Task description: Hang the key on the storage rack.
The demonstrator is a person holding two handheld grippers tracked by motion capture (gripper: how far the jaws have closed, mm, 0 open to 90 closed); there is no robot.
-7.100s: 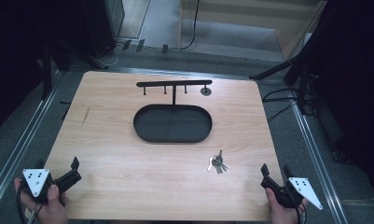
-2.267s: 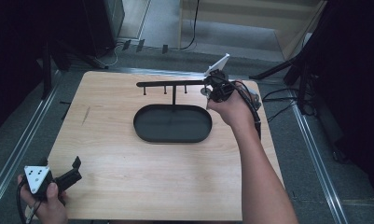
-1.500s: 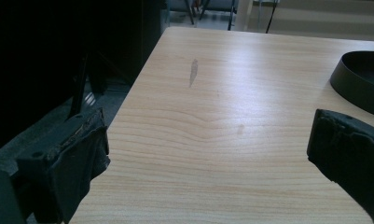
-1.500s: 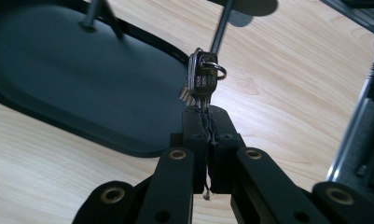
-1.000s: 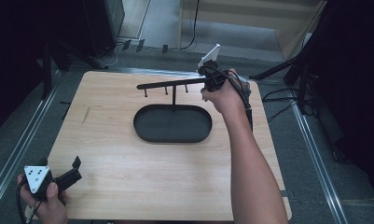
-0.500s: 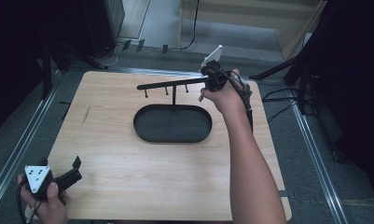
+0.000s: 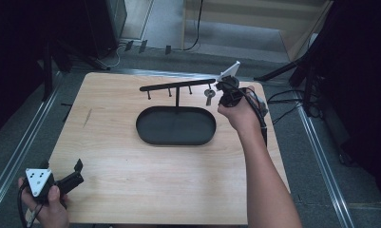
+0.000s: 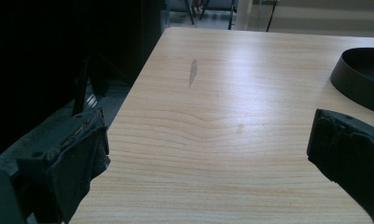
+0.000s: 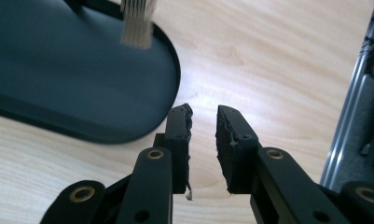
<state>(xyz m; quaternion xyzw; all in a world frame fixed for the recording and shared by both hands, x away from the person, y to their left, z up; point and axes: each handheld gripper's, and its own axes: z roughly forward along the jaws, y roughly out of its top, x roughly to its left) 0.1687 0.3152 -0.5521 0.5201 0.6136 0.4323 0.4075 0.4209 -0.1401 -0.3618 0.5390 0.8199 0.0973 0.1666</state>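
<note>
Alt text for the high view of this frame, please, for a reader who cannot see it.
A bunch of silver keys hangs from a peg at the right end of a black metal hook rack, with the right tongs just beside it. The rack rises from a black oval tray on a light wooden table. The left tongs rest open at the near left corner.
</note>
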